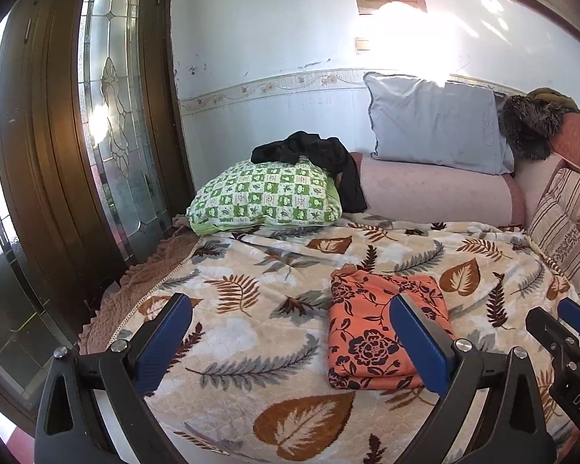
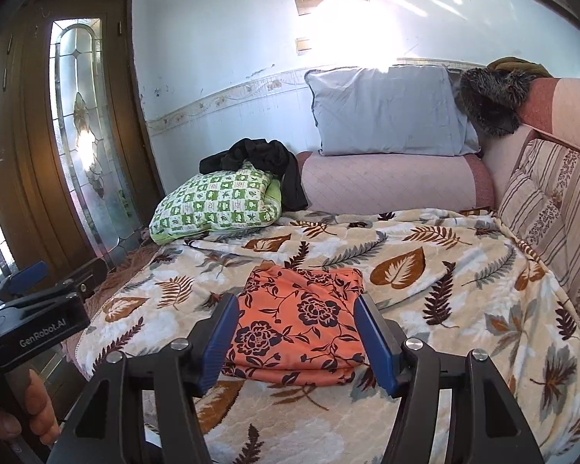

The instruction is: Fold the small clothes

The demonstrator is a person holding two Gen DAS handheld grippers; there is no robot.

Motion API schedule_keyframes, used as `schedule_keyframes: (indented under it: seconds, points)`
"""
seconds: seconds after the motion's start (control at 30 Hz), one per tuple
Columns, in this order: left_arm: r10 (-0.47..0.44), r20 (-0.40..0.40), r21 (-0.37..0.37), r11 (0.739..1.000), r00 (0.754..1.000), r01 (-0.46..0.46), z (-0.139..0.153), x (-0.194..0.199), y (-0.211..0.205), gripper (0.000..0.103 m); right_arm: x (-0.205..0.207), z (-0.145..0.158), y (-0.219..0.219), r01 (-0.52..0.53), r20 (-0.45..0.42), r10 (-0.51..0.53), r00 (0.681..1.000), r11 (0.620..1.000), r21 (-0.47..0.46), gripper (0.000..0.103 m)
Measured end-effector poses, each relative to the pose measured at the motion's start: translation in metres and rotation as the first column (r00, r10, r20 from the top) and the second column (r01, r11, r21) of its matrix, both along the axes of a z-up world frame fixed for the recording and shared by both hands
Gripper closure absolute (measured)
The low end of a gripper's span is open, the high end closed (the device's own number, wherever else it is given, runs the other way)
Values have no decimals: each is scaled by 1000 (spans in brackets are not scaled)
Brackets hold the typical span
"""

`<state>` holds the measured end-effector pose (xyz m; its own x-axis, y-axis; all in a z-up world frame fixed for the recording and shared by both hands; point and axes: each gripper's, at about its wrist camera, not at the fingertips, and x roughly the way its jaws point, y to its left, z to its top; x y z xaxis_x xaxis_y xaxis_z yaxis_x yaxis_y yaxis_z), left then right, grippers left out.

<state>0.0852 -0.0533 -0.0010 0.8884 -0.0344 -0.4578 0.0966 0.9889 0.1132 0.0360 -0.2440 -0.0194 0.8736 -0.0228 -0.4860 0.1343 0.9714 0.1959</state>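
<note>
Folded orange floral garment lying flat on the leaf-patterned blanket, its layered edges visible along the near side; which kind of garment it is cannot be told from the folded packet. In the right wrist view it lies at the centre, framed by the right gripper, whose blue pads stand spread apart above the cloth, one at 9 o'clock and one at 3 o'clock of the packet, neither pressing on it; nothing is pinched between them. In the left wrist view the same garment sits at 4 o'clock of the frame centre, partly covered by the right-hand pad of the left gripper, whose jaws are likewise spread wide with only blanket between them.

At 9 o'clock in the right wrist view, the left gripper's body shows from the side; part of a hand gripping its handle is cut off by the frame edge. At 12 o'clock of the garment: a green checked pillow with a black garment draped over it, a grey pillow, and a dark furry item that is hard to identify. Sun glare washes out the wall behind the grey pillow. A wooden door with leaded glass stands at 10 o'clock.
</note>
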Motion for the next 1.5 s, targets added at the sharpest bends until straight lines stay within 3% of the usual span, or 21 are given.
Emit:
schedule_keyframes:
  seconds: [0.93, 1.5]
  points:
    - [-32, 36, -44, 998, 999, 33, 21, -13, 6, 1, -7, 14, 2, -5, 35, 5, 999, 1000, -5, 37]
    - [-47, 25, -72, 996, 999, 49, 16, -7, 17, 1, 1, 12, 12, -43, 19, 43, 999, 999, -8, 37]
